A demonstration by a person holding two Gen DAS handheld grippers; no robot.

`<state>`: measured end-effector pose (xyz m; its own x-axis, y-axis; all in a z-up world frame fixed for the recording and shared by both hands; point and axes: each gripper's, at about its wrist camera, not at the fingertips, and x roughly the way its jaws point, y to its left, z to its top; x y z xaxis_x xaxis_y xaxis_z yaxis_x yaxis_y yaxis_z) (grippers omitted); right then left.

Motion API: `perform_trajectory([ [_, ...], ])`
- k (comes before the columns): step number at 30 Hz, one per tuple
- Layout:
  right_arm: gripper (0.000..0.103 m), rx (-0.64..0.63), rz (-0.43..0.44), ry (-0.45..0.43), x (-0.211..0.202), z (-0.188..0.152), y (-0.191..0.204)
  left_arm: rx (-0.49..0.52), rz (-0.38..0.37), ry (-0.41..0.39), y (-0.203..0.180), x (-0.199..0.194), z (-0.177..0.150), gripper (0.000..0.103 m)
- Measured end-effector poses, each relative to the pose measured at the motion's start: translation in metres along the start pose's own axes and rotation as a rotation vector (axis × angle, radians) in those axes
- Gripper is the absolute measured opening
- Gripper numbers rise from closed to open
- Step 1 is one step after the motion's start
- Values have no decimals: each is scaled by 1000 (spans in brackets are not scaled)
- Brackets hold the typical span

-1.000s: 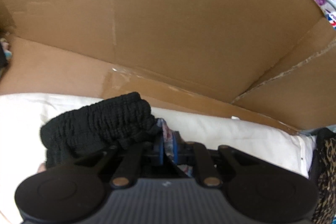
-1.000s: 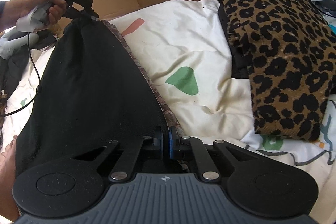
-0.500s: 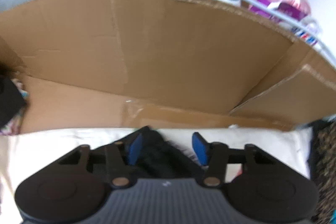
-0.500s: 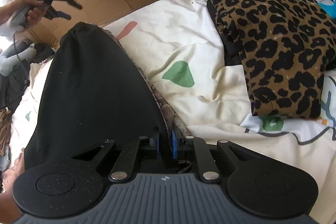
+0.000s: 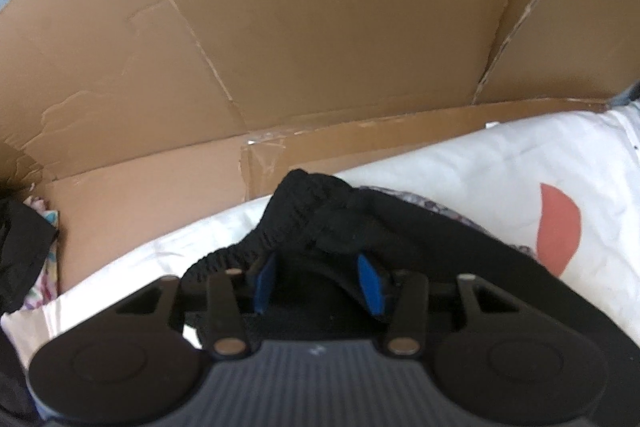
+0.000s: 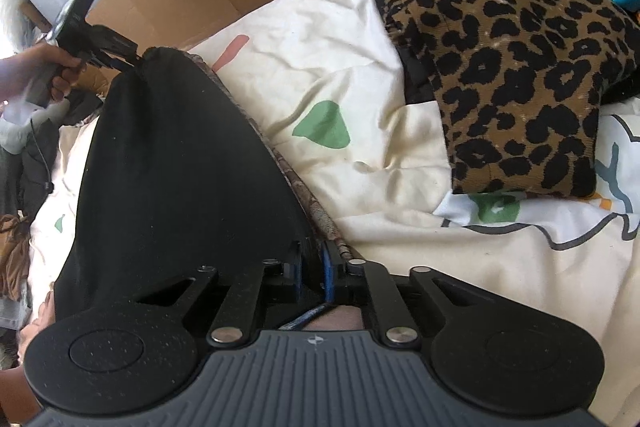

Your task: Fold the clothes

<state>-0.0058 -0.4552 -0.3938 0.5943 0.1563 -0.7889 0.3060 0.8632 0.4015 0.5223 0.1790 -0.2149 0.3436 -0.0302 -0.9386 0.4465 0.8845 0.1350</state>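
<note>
Pinching the unlabelled black garment (image 6: 180, 167), right gripper (image 6: 311, 273) closing.

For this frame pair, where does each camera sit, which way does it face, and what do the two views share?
Left wrist: on the left gripper, angled steeply down at the black garment's elastic end, cardboard behind; blue pads apart over the cloth.
Right wrist: on the right gripper, facing along the black garment toward the leopard-print cloth; pads clamp the hem. A hand holding the left gripper shows.
Shared: garment, cardboard, printed sheet.
</note>
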Motion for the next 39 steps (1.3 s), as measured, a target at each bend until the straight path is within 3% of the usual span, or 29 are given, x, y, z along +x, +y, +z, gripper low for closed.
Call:
perform_trajectory([
  [6,3,36,-16,30,1,3,-4,35,21,-30,-10,8,2,48],
  [11,8,-2,-44,50,-2,5,-2,46,15,-53,-13,22,0,50],
  [14,12,-28,-73,60,-9,6,-1,100,29,-67,-19,21,-2,50],
  [18,31,-45,-117,32,-25,7,-1,129,6,-70,-12,1,0,49],
  [23,31,-23,-61,-51,-40,10,6,135,-10,-89,4,-29,0,49],
  [28,31,-75,-24,-25,-25,10,26,142,-50,-40,12,-36,-16,42],
  [33,31,-112,-21,20,-2,3,34,173,-75,20,11,-8,-36,41],
  [39,15,-109,-97,42,8,3,22,140,-50,-4,3,16,-37,47],
])
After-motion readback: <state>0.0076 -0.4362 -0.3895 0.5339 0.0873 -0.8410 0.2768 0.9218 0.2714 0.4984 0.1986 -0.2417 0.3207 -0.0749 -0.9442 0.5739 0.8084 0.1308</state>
